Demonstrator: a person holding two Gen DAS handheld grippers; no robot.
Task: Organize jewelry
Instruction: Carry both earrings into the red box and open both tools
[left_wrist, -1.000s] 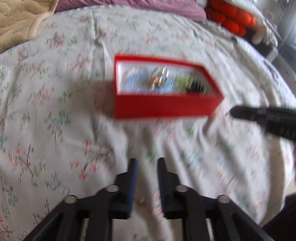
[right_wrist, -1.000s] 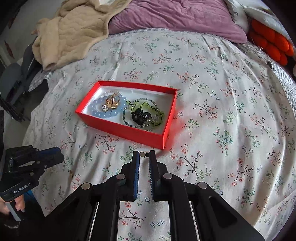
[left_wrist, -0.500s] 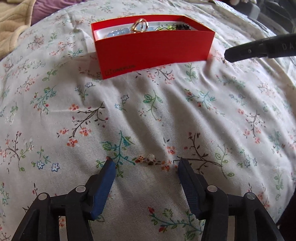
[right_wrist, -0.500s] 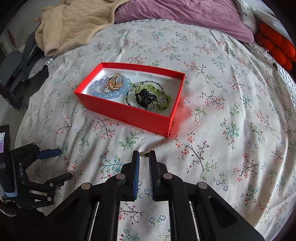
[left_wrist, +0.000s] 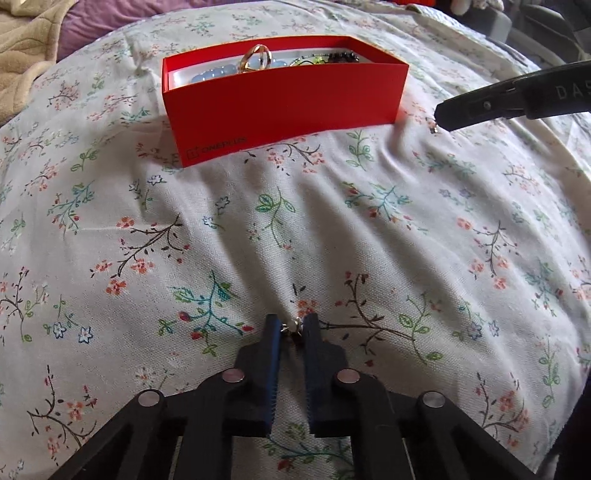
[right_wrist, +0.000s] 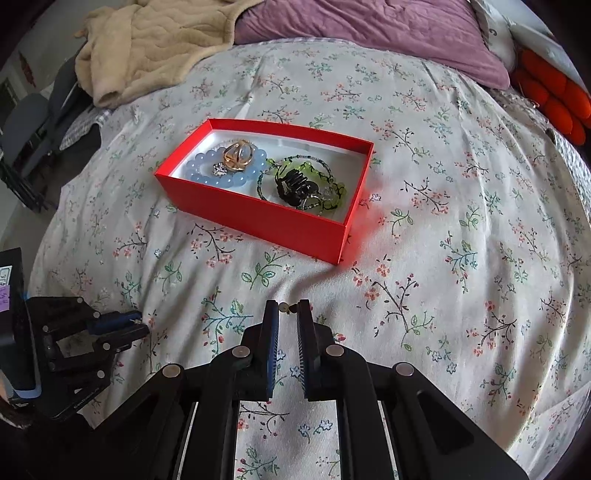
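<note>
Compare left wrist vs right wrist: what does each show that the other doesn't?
Left wrist only: the printed logo on the red box's long side, and the left tool shut on a small earring at the sheet.

Right wrist only: the box contents from above: blue bead bracelet, amber ring, green and black beads; also the right tool shut on a tiny stud.

Both: red box, floral sheet, beige blanket, purple pillow, and each other's tool.

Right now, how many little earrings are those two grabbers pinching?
2. One earring is in the left grabber, low over the bedspread; another earring is in the right grabber, near the red box.
</note>
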